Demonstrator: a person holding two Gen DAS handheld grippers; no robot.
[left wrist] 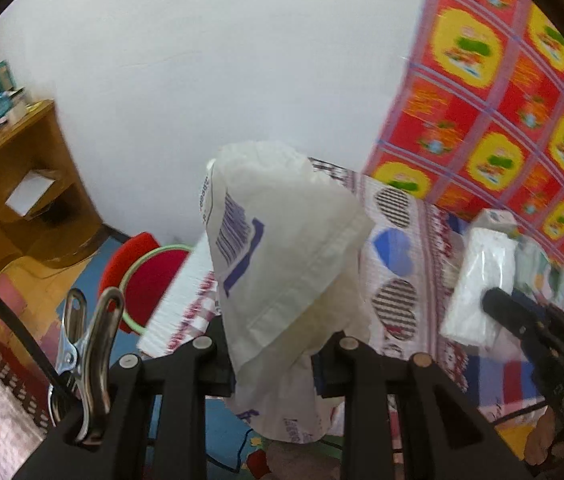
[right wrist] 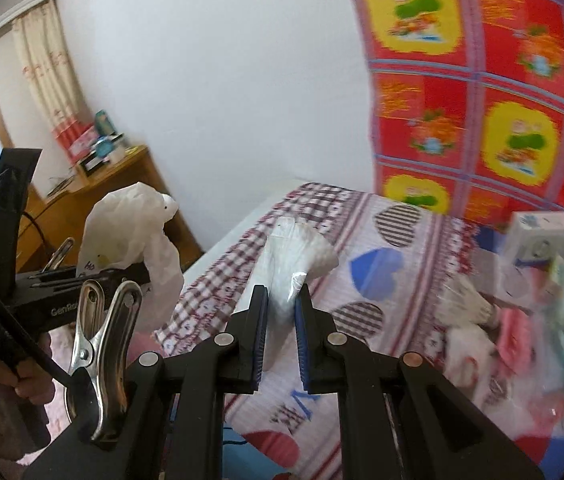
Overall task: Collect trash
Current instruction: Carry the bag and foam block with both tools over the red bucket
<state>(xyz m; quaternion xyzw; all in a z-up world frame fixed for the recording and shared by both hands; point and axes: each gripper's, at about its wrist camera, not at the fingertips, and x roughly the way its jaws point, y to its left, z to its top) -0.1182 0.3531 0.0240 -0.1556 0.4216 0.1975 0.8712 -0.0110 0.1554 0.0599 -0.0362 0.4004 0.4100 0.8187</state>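
I have both claws loaded. My left gripper is clenched on a white plastic bag printed with a blue barcode; the bag stands up crumpled between the pads and spills below them as well. From the right wrist view I can see that same bag bunched above the left gripper, off to the left of my right claw, with a hand wrapped round its handle.

My right gripper is pinched tight on a clear plastic wrapper that fans out white just ahead of its fingertips. In the left view the same wrapper hangs from the right gripper, well to the right of the bag and apart from it.

So as I judge it, one piece of trash is picked up but not yet in the bag: the wrapper and the bag mouth have to come together, and I cannot tell from here whether the mouth is open enough to take it.

More is left on the bed. To the right of my right claw lies a heap, blurred: a small white box, a crumpled clear packet and some pink and green packaging I cannot name. Whether all of that counts as trash I cannot say. The bag looks fairly slack, so I reckon the collecting is at an early stage.
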